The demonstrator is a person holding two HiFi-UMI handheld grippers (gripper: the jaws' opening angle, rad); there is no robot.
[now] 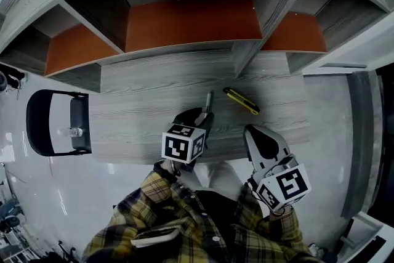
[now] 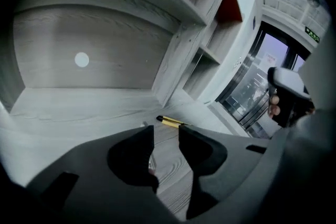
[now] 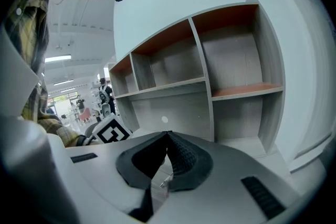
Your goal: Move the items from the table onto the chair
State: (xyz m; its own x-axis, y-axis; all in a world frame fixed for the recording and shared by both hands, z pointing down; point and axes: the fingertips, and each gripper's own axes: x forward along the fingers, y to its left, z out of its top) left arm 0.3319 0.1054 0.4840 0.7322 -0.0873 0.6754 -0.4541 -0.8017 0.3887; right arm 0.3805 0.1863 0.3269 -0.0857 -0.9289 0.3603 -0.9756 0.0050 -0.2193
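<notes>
Your left gripper is spread before the yellow utility knife; your right gripper is pressed together, empty. Only the head view shows the chair at nine o'clock.

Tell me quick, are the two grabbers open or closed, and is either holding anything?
Left gripper: open, holding nothing.
Right gripper: closed, nothing visibly held.

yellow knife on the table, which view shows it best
The head view: the yellow knife lies whole on the table, nothing covering it. The left gripper view catches only a short piece above its jaws; the right gripper view misses it.
</notes>
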